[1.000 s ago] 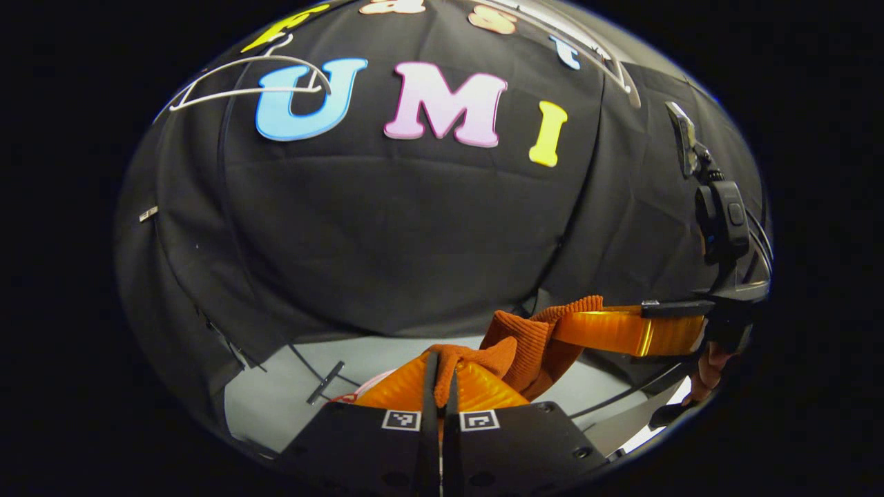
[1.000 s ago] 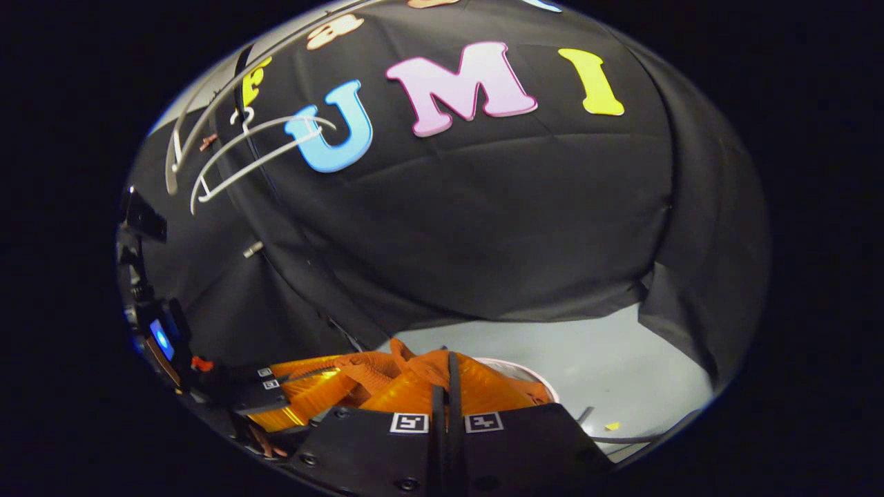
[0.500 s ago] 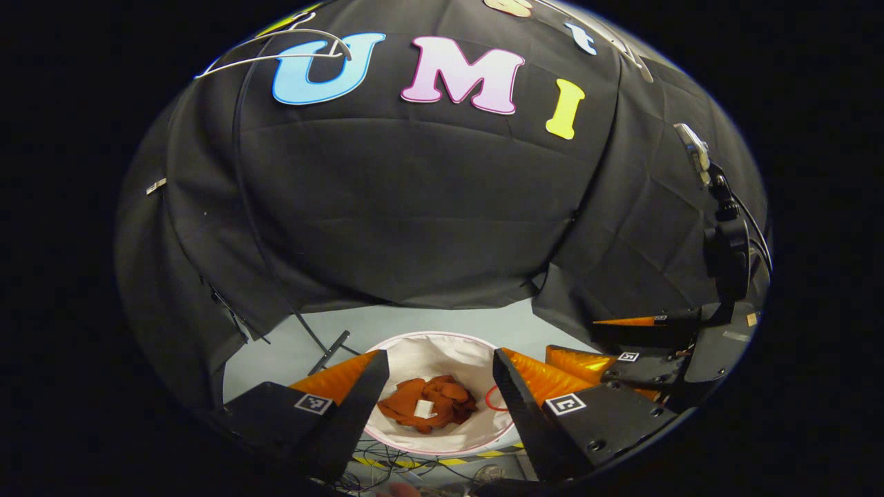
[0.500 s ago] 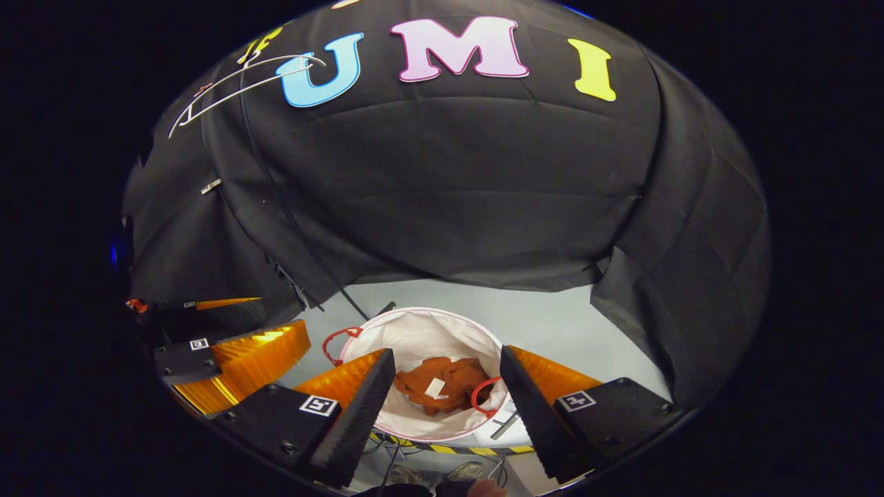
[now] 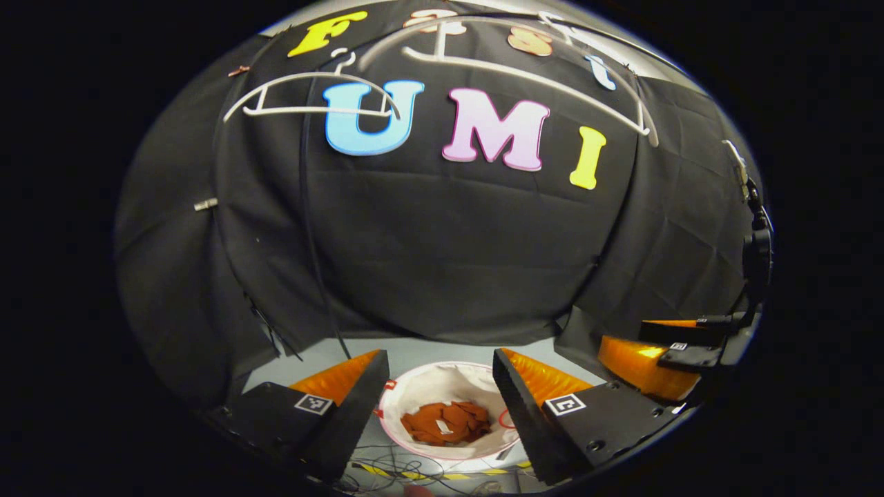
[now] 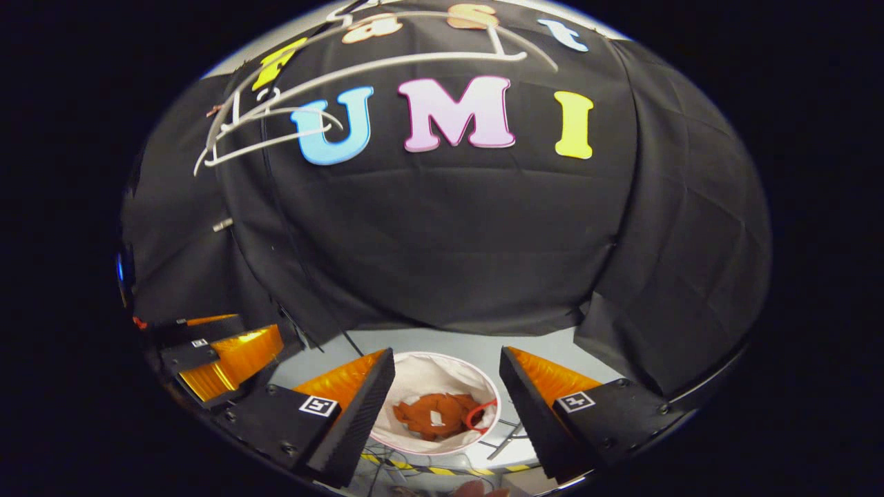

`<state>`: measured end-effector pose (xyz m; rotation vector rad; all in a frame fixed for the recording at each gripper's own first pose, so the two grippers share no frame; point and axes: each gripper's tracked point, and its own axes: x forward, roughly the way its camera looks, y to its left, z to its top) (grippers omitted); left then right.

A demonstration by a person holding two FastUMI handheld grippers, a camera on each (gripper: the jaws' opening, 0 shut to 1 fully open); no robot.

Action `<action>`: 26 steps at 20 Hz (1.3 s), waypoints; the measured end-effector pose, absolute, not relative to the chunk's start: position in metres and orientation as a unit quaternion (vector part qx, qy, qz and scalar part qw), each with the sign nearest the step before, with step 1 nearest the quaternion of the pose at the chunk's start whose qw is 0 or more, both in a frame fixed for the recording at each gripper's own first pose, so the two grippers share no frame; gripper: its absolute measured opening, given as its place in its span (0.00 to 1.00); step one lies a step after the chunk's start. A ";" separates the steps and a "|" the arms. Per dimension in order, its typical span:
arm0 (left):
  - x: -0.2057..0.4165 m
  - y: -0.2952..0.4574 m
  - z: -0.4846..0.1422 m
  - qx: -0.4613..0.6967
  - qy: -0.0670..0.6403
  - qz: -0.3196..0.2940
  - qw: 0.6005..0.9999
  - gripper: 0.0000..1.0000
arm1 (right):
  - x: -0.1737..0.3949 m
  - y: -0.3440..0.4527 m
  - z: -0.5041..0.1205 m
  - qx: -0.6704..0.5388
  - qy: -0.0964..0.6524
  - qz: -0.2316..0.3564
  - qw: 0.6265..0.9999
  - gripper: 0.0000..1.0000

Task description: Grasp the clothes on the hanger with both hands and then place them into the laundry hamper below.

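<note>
Left gripper view looks down past the left gripper (image 5: pixel 440 373), whose two fingers stand wide apart with nothing between them. Framed in the gap between the fingers, below on the grey floor (image 5: pixel 421 348), sits a round white laundry hamper (image 5: pixel 442 381) with a thin pink rim. A rust-orange garment (image 5: pixel 445 422) lies crumpled at the bottom of the hamper, a small white tag showing on top of it. At the right edge of this view the right gripper (image 5: pixel 663 345) hangs well apart from the hamper. High above, two white hangers (image 5: pixel 311 96) hang bare in front of the black cloth wall (image 5: pixel 442 241), near a curved white rail (image 5: pixel 525 76). Right gripper view gives the matching scene: the right gripper (image 6: pixel 447 376) is also spread open and empty, with the hamper (image 6: pixel 431 376) and the orange garment (image 6: pixel 435 416) between its fingers, and a red handle loop (image 6: pixel 476 416) at the hamper's right rim. The left gripper (image 6: pixel 221 352) shows at the left edge, and cables and yellow-black striped tape (image 6: pixel 442 468) lie on the floor in front of the hamper.
</note>
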<state>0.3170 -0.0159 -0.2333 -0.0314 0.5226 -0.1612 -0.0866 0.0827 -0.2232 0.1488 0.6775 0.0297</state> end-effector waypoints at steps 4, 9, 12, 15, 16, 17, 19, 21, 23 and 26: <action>0.292 0.003 -0.156 -0.004 0.200 -0.072 0.977 0.95 | -0.093 0.084 -0.149 0.075 0.269 0.004 0.960 0.99; 0.256 0.028 -0.055 0.000 0.109 -0.053 0.993 0.95 | -0.103 0.104 -0.052 0.060 0.174 0.010 0.983 0.98; 0.238 0.041 -0.016 -0.004 0.072 -0.053 0.996 0.95 | -0.123 0.109 -0.007 0.062 0.140 0.006 0.988 0.98; 0.218 0.055 0.015 -0.004 0.043 -0.055 0.998 0.94 | -0.139 0.108 0.031 0.067 0.109 -0.004 0.992 1.00; 0.212 0.058 0.021 -0.003 0.037 -0.056 0.998 0.95 | -0.146 0.108 0.042 0.066 0.102 -0.007 0.993 0.98; 0.207 0.061 0.025 0.000 0.034 -0.058 0.998 0.95 | -0.152 0.108 0.052 0.062 0.096 -0.012 0.993 0.98; 0.196 0.069 0.034 0.005 0.024 -0.059 0.998 0.92 | -0.162 0.112 0.070 0.053 0.077 -0.018 0.995 0.98; 0.187 0.072 0.042 0.004 0.015 -0.063 0.998 0.95 | -0.171 0.110 0.086 0.030 0.056 -0.031 0.997 0.98; 0.178 0.074 0.051 0.003 0.004 -0.067 0.998 0.92 | -0.173 0.113 0.091 0.007 0.046 -0.034 0.998 0.98; 0.169 0.079 0.056 0.011 -0.004 -0.063 0.998 0.92 | -0.190 0.121 0.111 0.004 0.030 -0.021 0.999 0.98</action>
